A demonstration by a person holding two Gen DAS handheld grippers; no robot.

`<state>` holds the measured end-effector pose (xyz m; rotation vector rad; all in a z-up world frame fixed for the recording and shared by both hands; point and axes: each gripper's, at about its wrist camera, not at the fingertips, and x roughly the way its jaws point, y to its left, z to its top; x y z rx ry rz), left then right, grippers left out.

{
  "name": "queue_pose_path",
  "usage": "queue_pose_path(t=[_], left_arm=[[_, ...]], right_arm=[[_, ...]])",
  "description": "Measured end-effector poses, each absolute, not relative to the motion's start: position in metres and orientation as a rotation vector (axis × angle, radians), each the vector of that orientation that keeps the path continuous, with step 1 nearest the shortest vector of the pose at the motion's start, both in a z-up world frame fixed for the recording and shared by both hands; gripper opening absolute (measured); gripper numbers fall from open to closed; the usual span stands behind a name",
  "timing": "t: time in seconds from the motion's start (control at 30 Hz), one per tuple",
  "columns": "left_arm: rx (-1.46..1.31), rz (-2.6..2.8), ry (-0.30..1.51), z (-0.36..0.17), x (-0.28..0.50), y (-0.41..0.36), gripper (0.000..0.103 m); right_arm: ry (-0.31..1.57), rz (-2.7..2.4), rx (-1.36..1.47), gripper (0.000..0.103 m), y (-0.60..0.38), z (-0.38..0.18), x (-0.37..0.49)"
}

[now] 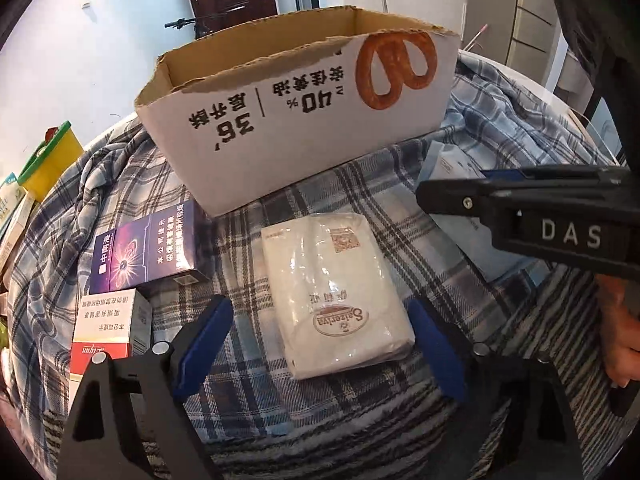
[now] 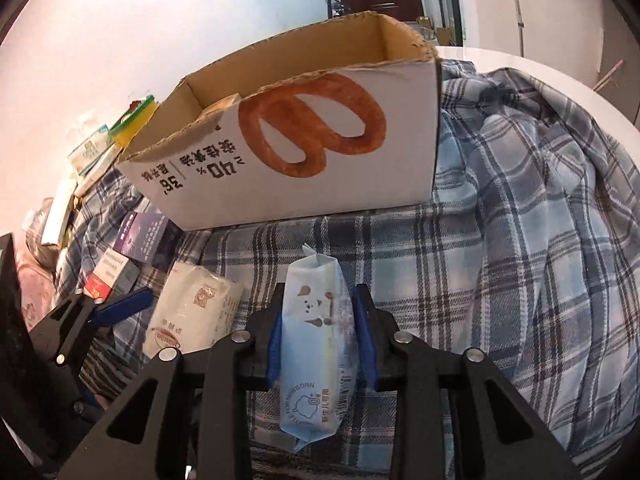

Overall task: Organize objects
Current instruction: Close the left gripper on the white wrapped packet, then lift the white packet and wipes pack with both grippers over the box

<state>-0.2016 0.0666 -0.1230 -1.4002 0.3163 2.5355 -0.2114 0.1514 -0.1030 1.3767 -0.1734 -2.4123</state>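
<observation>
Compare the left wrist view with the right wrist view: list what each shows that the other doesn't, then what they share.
Only the left wrist view: the left gripper straddling the white tissue pack, blue pads off its sides, and the person's hand at the right edge.

Only the right wrist view: the right gripper clamped on the blue wipes pack, with its printed front readable.

Both: the cardboard box with the pretzel print, the plaid cloth, the purple carton and the red-and-white carton.
</observation>
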Motion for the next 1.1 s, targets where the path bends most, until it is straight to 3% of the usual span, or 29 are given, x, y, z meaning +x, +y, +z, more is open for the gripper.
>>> queue_pose_path(t=[0.07, 0.23, 0.37, 0.5, 0.57, 0.6, 0.63, 0.8, 1.1], left_arm=[[-1.392, 2.535, 0.306, -0.122, -0.201, 0.066, 0.084], [-1.381, 2.56, 0.274, -0.119, -0.199, 0.063, 0.056], [-1.363, 2.58, 0.222, -0.115, -0.2, 0.054, 0.055], [-1.343, 2.59, 0.215, -0.112, -0.198, 0.053, 0.053], [-1.305, 2.62, 0.192, -0.107, -0.195, 0.049, 0.052], [-1.268, 2.644, 0.169, -0.102, -0.193, 0.045, 0.052], [-1.238, 2.659, 0.149, -0.099, -0.19, 0.043, 0.052], [-1.052, 2.731, 0.062, -0.078, -0.175, 0.032, 0.051], [-0.745, 2.861, 0.068, -0.049, -0.149, 0.027, 0.051]], right_arm=[[-0.148, -2.41, 1.379, 0.033, 0.147, -0.105, -0.21], [-0.053, -2.411, 1.361, 0.054, 0.137, -0.107, -0.204], [0.02, -2.42, 1.354, 0.063, 0.135, -0.107, -0.2], [0.018, -2.424, 1.354, 0.064, 0.135, -0.107, -0.2], [0.028, -2.45, 1.338, 0.058, 0.138, -0.106, -0.199], [0.041, -2.458, 1.32, 0.035, 0.137, -0.105, -0.198], [0.051, -2.453, 1.316, 0.031, 0.137, -0.105, -0.198], [0.01, -2.468, 1.239, 0.027, 0.141, -0.095, -0.196], [0.012, -2.622, 1.017, 0.027, 0.142, -0.067, -0.181]])
